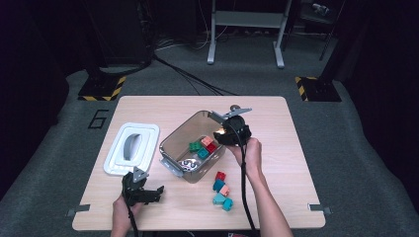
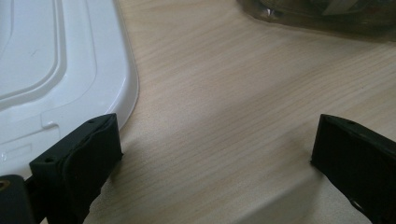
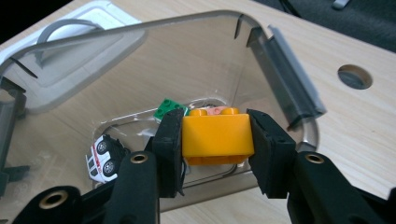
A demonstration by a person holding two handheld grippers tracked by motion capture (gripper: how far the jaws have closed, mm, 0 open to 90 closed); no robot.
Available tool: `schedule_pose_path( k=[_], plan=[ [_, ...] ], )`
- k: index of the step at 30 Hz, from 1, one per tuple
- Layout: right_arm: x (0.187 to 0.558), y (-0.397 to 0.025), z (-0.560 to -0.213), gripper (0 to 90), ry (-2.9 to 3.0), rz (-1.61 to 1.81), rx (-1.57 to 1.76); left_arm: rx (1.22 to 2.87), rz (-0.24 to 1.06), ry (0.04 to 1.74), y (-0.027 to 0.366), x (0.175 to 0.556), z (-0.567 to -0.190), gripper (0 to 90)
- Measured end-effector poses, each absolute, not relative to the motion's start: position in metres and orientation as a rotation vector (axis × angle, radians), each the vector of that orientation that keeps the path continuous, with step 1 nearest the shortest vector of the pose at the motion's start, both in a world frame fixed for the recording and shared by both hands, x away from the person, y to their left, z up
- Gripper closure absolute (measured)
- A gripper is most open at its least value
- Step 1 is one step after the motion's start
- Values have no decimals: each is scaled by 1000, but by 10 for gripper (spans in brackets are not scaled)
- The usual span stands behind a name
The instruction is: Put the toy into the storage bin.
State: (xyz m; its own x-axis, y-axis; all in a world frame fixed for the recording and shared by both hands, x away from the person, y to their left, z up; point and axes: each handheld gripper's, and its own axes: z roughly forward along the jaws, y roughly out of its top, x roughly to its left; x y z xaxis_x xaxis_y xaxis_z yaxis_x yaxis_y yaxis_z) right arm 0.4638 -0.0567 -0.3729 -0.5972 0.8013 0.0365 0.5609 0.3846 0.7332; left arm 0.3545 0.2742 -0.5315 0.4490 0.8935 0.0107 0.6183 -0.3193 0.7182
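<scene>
Clamped tight between the right gripper's [image 3: 216, 140] jaws is an orange brick [image 3: 217, 136], held over the open top of the clear bin [image 1: 174, 139], which already has a green brick [image 3: 168, 108], more colored bricks and a little white toy car [image 3: 105, 156] inside. Just beside the bin on the near side sit a few loose bricks [image 1: 222, 190] on the table [image 1: 291, 148]. Left gripper [image 2: 212, 154] hangs out near the bin's white lid [image 2: 56, 70], jaws wide apart with nothing in them.
</scene>
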Motion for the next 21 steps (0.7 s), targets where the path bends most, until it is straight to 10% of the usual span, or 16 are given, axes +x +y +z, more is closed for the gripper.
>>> schedule_pose_path(
  k=[21],
  plan=[
    [462,-52,-386,556,2383,967,1206,2054,551,1259,274,354,-531,14]
  ],
)
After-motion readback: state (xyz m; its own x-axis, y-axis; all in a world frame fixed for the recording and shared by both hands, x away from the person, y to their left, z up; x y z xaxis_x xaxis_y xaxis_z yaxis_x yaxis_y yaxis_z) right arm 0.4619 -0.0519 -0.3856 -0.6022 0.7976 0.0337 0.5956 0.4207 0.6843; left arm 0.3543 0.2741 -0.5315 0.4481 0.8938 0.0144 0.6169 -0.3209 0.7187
